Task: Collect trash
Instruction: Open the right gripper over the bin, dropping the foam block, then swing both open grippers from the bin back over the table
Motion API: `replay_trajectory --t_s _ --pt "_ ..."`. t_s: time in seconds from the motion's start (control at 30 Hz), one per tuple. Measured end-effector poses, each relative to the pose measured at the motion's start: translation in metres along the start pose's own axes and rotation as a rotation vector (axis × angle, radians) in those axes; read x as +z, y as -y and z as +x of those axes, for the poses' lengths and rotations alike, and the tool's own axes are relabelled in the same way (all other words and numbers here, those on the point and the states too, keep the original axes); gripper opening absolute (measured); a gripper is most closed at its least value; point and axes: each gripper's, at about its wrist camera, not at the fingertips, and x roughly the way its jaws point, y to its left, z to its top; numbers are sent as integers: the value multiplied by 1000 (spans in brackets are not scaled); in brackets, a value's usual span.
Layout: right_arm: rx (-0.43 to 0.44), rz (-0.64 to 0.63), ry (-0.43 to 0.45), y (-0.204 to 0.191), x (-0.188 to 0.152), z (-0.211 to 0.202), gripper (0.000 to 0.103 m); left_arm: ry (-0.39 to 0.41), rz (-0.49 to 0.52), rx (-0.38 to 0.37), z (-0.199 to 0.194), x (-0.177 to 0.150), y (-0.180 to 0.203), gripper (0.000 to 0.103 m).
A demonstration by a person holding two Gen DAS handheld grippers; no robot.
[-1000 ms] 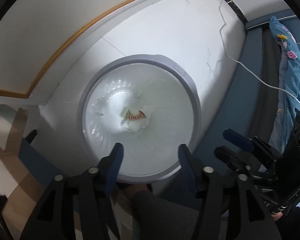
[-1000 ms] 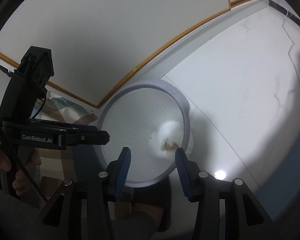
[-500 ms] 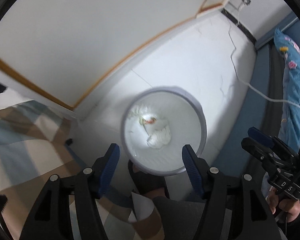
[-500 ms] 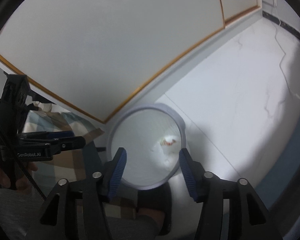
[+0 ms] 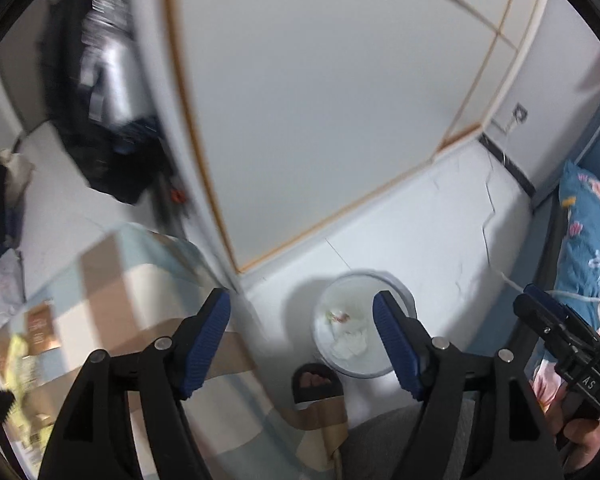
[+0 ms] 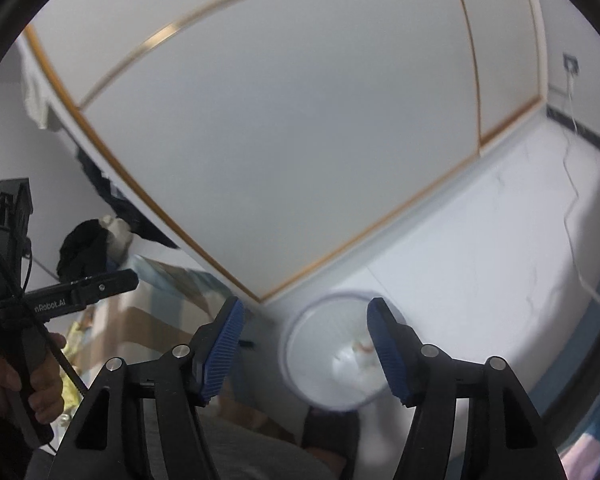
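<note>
A white bin with a grey rim (image 5: 405, 297) stands on the white floor against the wardrobe. Inside it lie a crumpled tissue (image 5: 350, 344) and a red-marked wrapper (image 5: 339, 315). My left gripper (image 5: 300, 298) hangs high above the bin with its jaws opening and nothing between them. My right gripper (image 6: 305, 305) is also well above the bin (image 6: 296, 344), jaws opening and empty. The trash (image 6: 358, 354) shows blurred in the right wrist view. Each gripper appears at the edge of the other's view: the right gripper (image 5: 540, 304) and the left gripper (image 6: 116, 282).
A foot in a black slipper (image 5: 316, 382) stands beside the bin. Checked bedding (image 5: 120, 280) lies to the left, a floral blue pillow (image 5: 588, 232) to the right. White wardrobe doors (image 5: 320, 120) rise behind. A white cable (image 5: 488, 220) crosses the floor. Dark clothes (image 5: 100, 120) hang at far left.
Both grippers have risen away from the bin, which now looks much smaller. Both sets of jaws have widened. The views have tilted up, bringing in the wardrobe and the bedding.
</note>
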Motion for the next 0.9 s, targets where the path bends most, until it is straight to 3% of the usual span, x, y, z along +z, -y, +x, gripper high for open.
replay_trajectory --t_s 0.23,0.47,0.67,0.9 --pt "102 -122 116 -76 15 -42 70 191 -100 71 -72 -20 -45 75" --pt "252 -275 258 -163 1 -81 85 348 -216 167 -136 -51 -101 75" --pt "342 -389 278 -228 -20 -90 90 451 -314 227 -182 -88 -145 82" --pt "421 -482 233 -287 -55 -82 91 496 -418 310 -204 -134 -191 83"
